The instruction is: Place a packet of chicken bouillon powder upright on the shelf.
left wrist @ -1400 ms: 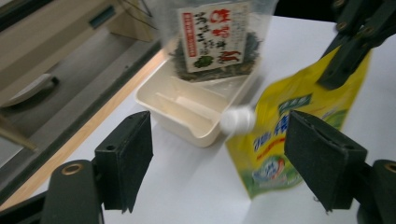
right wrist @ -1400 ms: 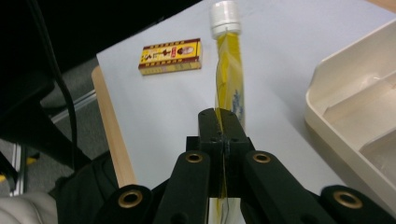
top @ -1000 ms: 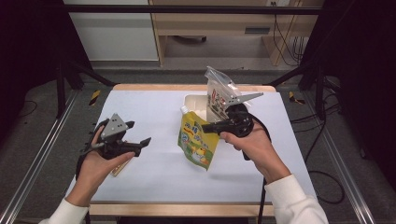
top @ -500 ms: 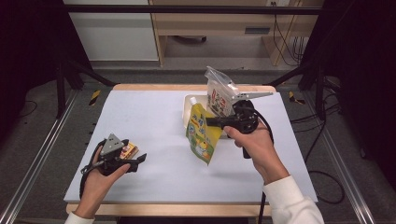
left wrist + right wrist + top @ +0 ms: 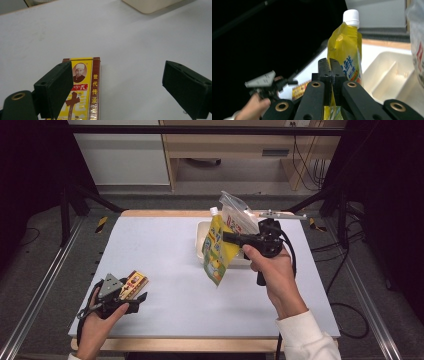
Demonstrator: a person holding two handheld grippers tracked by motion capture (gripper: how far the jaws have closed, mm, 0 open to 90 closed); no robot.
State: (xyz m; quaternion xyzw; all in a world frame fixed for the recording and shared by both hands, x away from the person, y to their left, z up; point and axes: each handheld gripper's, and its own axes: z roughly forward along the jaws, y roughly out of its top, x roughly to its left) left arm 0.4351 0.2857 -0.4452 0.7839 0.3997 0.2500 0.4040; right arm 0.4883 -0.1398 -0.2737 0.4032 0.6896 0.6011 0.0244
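The right gripper (image 5: 227, 237) has its jaws pressed together on the edge of a yellow spouted pouch (image 5: 217, 251), pinching it so it hangs in the air tilted, its white cap up beyond the jaw tips and its body drooping below them, with a cream tray (image 5: 202, 232) and a clear plastic bag (image 5: 239, 216) just behind it. The left gripper (image 5: 117, 86), low over the white table (image 5: 170, 250), has its jaws spread, having just been opening; a yellow and red box (image 5: 83, 92) lies flat between them, hard against one jaw and well apart from the other, with neither pad pressing on it
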